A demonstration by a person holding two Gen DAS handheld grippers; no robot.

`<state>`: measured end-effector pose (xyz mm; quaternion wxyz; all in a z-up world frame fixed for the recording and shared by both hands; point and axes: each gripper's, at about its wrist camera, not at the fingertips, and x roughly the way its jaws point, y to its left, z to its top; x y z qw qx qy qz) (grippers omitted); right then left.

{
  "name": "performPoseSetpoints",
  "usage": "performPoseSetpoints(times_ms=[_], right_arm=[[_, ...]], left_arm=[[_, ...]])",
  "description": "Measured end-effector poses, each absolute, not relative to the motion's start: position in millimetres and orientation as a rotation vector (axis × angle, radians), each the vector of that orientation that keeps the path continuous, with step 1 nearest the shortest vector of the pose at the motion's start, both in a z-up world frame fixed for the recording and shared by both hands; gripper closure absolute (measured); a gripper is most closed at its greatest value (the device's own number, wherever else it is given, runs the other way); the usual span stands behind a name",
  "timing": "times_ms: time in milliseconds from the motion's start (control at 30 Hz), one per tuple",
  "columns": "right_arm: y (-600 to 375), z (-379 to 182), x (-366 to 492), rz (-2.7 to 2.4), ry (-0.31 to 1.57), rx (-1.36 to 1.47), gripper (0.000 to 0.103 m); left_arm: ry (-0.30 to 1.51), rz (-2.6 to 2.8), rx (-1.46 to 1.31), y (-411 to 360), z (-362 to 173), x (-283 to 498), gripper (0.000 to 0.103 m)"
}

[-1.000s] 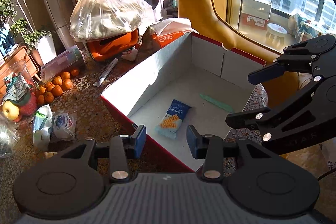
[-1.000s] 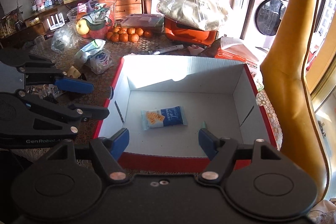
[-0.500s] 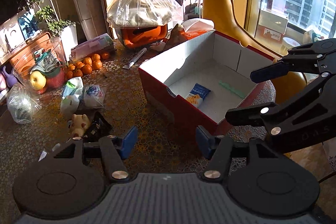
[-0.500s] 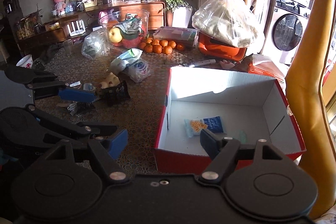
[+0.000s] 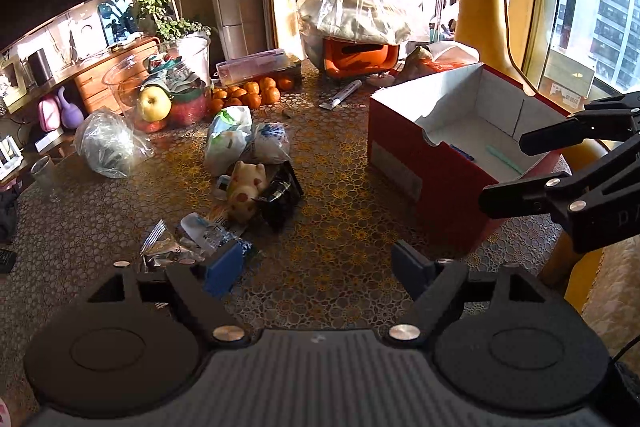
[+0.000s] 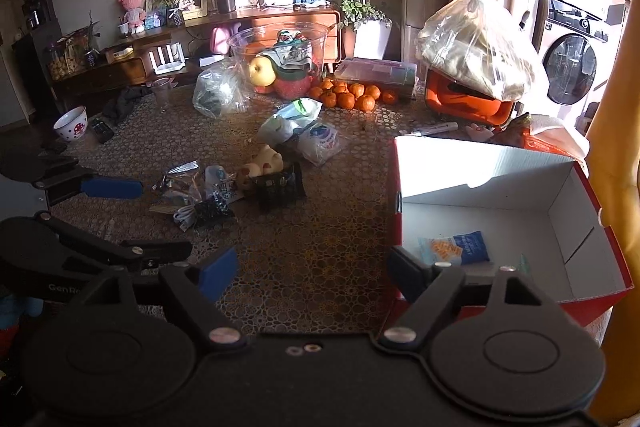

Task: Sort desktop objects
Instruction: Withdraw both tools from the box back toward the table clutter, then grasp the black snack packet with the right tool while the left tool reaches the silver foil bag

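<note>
A red cardboard box with a white inside stands on the right of the table. It holds a blue snack packet and a thin green stick. A heap of small things lies left of the box: a cream pig toy, a black packet, foil wrappers and a white cable. My left gripper is open and empty, over the table beside the heap. My right gripper is open and empty, over the box's near left corner.
Behind the heap lie two white plastic bags, several oranges, a clear bowl of fruit, a crumpled clear bag and an orange basket under a large plastic bag. A glass stands at the left edge.
Both grippers have pulled back and swung left, away from over the box. The heap of small things has come into view. Both have stayed open and empty.
</note>
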<state>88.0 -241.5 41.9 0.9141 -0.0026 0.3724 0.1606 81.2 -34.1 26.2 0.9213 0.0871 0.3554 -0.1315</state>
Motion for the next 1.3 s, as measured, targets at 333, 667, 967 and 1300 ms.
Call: performPoseSetpoints(times_ms=[333, 667, 967, 1300], right_arm=[[-210, 30, 97, 0.371, 0.749, 0.014, 0.013], [-187, 14, 114, 0.403, 0.77, -0.001, 0.011], [-171, -4, 137, 0.432, 0.786, -0.029, 0.011], [-158, -30, 173, 0.436, 0.812, -0.054, 0.012]], left_arm=[[0.726, -0.199, 0.105, 11, 17, 79, 0.0], [0.75, -0.148, 0.057, 42, 4, 91, 0.0], [0.788, -0.077, 0.016, 72, -13, 114, 0.0], [0.839, -0.024, -0.016, 94, -39, 148, 0.0]])
